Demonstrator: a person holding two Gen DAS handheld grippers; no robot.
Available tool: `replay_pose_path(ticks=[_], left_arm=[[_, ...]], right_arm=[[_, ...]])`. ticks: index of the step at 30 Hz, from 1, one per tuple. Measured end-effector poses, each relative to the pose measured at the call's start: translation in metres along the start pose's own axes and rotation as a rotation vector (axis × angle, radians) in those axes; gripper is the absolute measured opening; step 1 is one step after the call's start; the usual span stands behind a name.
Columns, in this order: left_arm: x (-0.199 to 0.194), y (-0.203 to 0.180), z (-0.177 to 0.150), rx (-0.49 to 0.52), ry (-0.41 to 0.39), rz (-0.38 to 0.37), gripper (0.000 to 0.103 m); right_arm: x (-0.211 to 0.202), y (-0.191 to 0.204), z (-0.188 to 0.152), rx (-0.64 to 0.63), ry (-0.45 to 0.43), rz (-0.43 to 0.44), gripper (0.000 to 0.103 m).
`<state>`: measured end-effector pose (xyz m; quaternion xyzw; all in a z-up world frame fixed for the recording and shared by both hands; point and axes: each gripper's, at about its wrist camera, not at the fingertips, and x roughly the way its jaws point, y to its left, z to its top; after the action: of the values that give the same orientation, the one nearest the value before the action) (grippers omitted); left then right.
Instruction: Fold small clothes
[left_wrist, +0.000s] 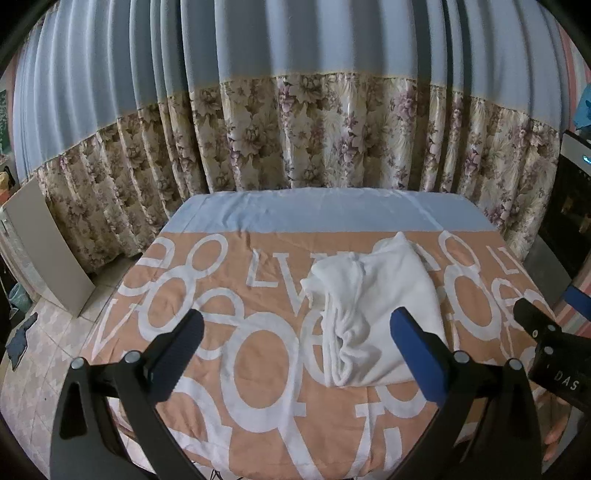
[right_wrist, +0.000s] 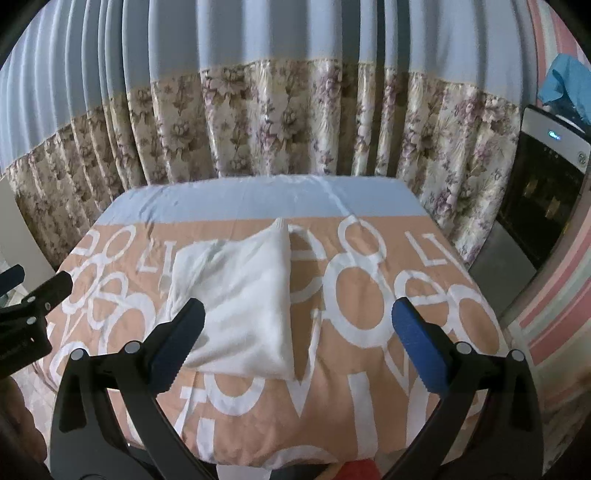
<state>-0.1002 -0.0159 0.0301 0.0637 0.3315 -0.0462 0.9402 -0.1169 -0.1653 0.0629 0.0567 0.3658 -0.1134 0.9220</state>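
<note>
1. White garment (left_wrist: 373, 314) lies on the tabletop (left_wrist: 258, 387) (covered by a peach cloth with big white letters), toward the far-right part, closer to the far edge than the near one. Nothing else sits on the cloth.
2. Already folded into a compact, roughly rectangular bundle; the layered edges show on its left side in the left wrist view, and one long fold edge runs down its right side in the right wrist view (right_wrist: 240, 302).
3. Step, as a judgement: the fold looks finished or nearly so. The next move probably calls for one more halving, a flattening press, or leaving it alone.
4. Left claw (left_wrist: 295, 354): spread wide, empty, hovering above the near-left of the bundle without touching it.
5. Right claw (right_wrist: 297, 350): also spread wide, empty, above the bundle's near-right corner; contact not visible.
6. Floral curtain (left_wrist: 295, 129) hangs behind the far edge.
</note>
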Motion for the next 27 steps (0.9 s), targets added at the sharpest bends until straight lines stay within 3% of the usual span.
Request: replay_pose_path(ticks=[27], left_arm=[[0.001, -0.005, 0.019, 0.015, -0.081, 0.003, 0.101]], right_arm=[[0.002, 0.001, 0.017, 0.0, -0.051, 0.005, 0.1]])
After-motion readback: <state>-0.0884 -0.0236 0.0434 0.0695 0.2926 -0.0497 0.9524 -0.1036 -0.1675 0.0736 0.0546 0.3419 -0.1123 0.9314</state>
